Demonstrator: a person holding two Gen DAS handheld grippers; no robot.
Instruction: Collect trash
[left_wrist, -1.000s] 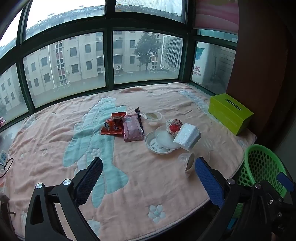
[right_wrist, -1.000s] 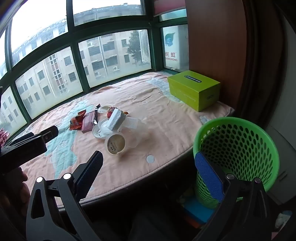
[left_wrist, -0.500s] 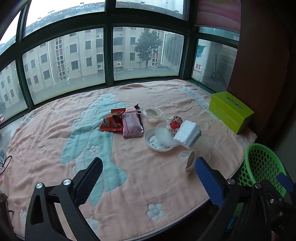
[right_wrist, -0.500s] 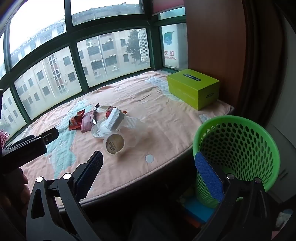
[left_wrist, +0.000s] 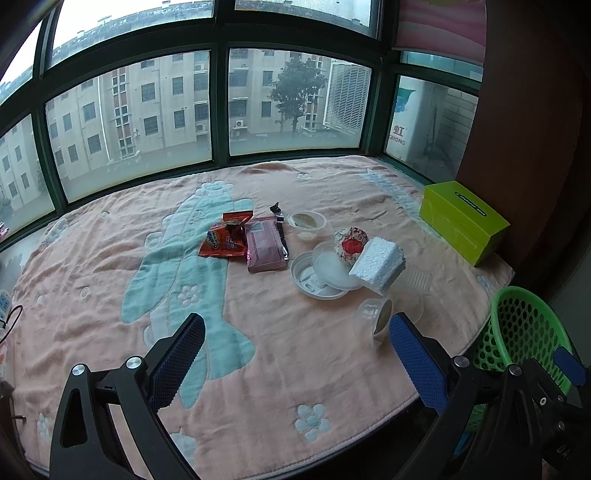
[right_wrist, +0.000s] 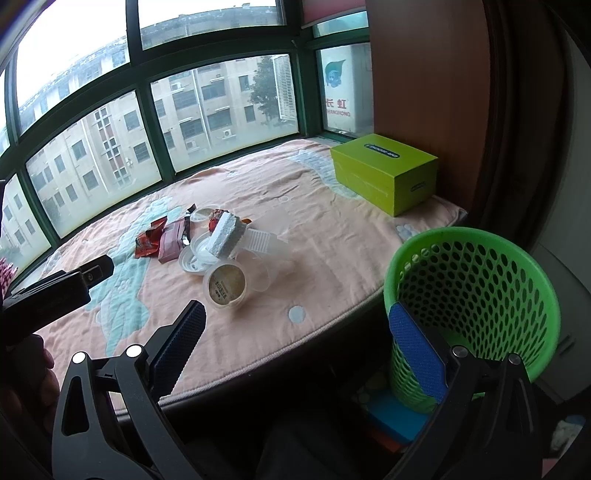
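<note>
blanket (left_wrist: 258, 350): soft cloth | basket (right_wrist: 476, 295): perforated plastic | wrappers (left_wrist: 225, 243): glossy foil (crinkled) | block (left_wrist: 376, 264): rough foam

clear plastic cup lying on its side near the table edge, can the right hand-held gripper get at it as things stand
Probably yes. The right hand-held gripper is open and empty, and the clear plastic cup lies alone on the pink blanket just ahead of it, mouth towards it. The white foam block and other litter sit behind, not between.

Peach-pink blanket (left_wrist: 295, 350) patterned with pale teal shapes and small flowers. Perforated bright green basket (right_wrist: 476, 280), lime-green box (right_wrist: 384, 171). Orange-red wrapper (left_wrist: 223, 242), dusty pink packet (left_wrist: 264, 249), white foam block (left_wrist: 378, 264).
</note>
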